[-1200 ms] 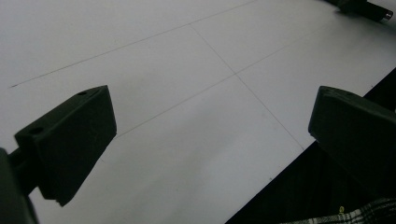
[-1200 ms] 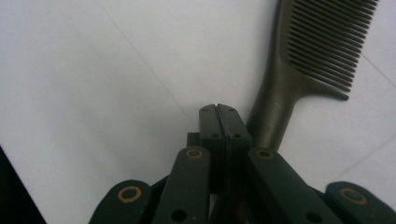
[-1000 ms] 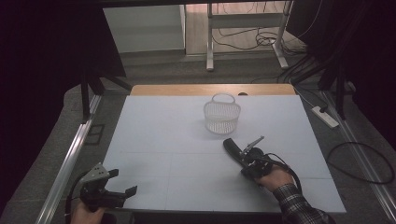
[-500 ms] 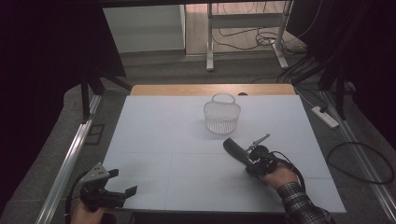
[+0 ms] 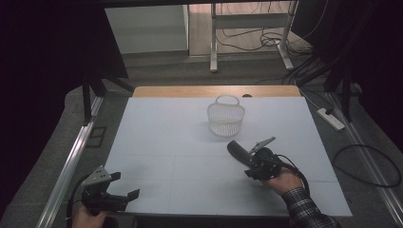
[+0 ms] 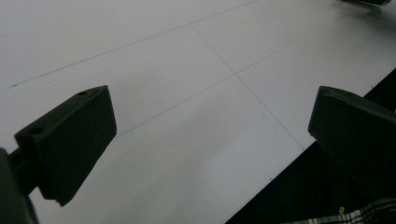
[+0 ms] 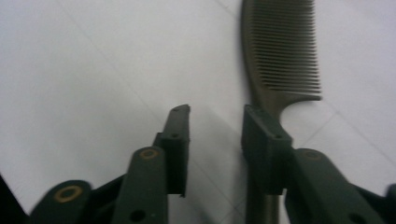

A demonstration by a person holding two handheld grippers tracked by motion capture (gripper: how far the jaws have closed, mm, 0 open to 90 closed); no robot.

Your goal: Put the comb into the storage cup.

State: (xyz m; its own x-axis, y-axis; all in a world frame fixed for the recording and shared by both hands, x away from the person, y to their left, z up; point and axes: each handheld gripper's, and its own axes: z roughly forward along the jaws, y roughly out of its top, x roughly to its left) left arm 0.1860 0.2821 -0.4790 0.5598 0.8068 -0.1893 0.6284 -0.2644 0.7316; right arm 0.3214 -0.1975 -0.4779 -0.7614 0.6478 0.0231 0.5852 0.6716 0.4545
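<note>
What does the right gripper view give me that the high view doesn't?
Right gripper view: the comb close up, its teeth fine and distinct, its handle running under one jaw of the right gripper. The jaws have just been opening, and the gap between them shows bare table, not the comb. High view: the white basket standing beyond the comb, and the left gripper open at the near left edge. Both: the comb lying flat on the white table at the right gripper's tips.
</note>
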